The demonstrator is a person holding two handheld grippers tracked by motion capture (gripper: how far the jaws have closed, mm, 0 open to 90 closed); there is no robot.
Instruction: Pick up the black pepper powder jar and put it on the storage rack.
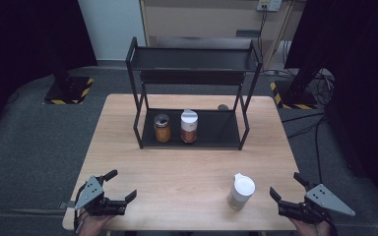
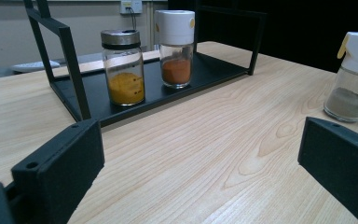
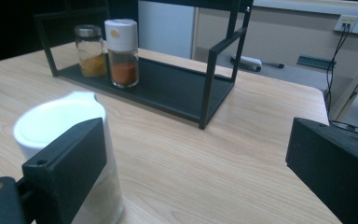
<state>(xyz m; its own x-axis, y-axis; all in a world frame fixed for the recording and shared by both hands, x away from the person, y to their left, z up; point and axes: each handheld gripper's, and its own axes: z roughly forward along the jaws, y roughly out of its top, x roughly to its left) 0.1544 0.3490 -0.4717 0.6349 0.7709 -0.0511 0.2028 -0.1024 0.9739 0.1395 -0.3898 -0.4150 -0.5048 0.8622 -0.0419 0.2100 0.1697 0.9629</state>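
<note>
A glass jar with a white lid (image 1: 240,191) holding grey powder stands on the wooden table (image 1: 187,167) near its front right. My right gripper (image 1: 285,184) rests just right of it, apart from it, jaws open and empty. In the right gripper view the jar (image 3: 56,121) stands partly behind the left jaw of the right gripper (image 3: 196,140). My left gripper (image 1: 122,184) lies open and empty at the front left, seen also as the left gripper (image 2: 200,140). A black two-tier rack (image 1: 216,130) holds a yellow spice jar (image 1: 162,128) and a white-capped orange spice jar (image 1: 189,126).
The rack's top shelf (image 1: 192,59) is bare, as is the right half of its lower shelf. A small dark object (image 1: 222,106) lies on the table behind the rack. Stand bases with striped tape (image 1: 69,91) sit on the floor, and cables (image 1: 320,78) trail at right.
</note>
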